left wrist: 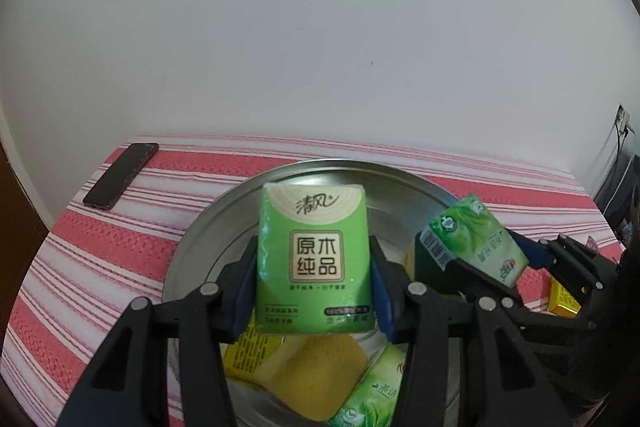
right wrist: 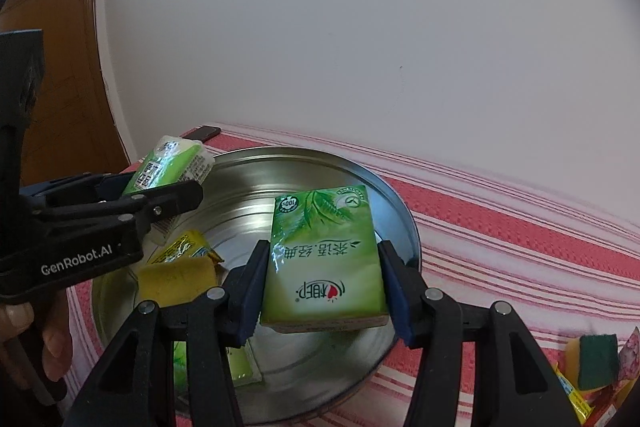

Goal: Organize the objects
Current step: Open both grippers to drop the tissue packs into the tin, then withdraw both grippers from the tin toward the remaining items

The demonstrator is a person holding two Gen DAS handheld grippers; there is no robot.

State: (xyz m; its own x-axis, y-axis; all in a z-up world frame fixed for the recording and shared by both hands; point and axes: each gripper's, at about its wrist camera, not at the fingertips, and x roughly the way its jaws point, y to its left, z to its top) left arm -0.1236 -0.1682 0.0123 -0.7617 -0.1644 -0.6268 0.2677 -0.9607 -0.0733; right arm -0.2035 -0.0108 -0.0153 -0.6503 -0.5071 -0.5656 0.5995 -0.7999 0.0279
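the green tissue pack reads "清风" and "原木纯品"; the leaf-printed pack shows "100%"; the left gripper body reads "genrobot.ai".

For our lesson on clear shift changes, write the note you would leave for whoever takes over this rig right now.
Left gripper: shut on a green tissue pack, held over the metal basin.
Right gripper: shut on a leaf-print tissue pack, also over the basin.
Done: a yellow sponge, a yellow packet and another tissue pack already lie in the basin.
Left: release both packs into the basin, then gather the sponge and packets on the striped cloth to the right. A phone lies at the far left corner.
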